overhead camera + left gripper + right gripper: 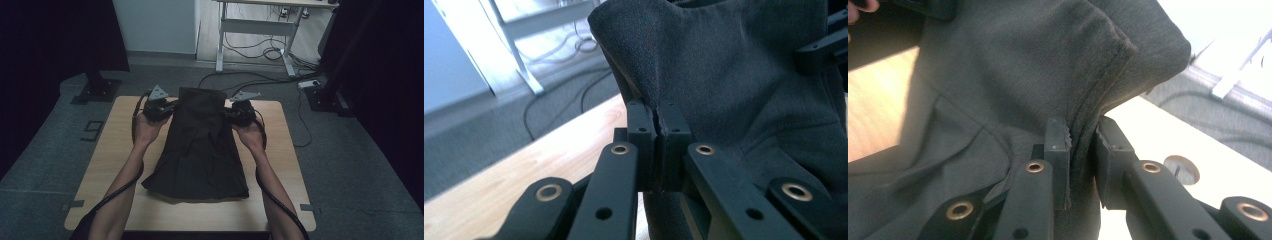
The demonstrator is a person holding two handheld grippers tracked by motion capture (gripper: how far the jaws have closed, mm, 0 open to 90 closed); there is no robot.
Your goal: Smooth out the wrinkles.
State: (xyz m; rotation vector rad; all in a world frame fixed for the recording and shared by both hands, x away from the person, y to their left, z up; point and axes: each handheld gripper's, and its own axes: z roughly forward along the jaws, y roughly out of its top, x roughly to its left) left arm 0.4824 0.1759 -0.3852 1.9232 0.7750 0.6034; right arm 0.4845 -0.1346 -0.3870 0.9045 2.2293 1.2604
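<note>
On table (120,150), dark garment (200,145), no readable writing

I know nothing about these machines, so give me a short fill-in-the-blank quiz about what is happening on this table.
1. The left gripper and the right gripper both pinch the dark fabric garment, so its far end is ____ off the table.
2. The garment's near end rests on the light ____ tabletop.
3. Each gripper's jaws are ____ on the cloth.
4. On the floor beyond the table lie black ____.

Missing words: lifted; wooden; shut; cables
</note>
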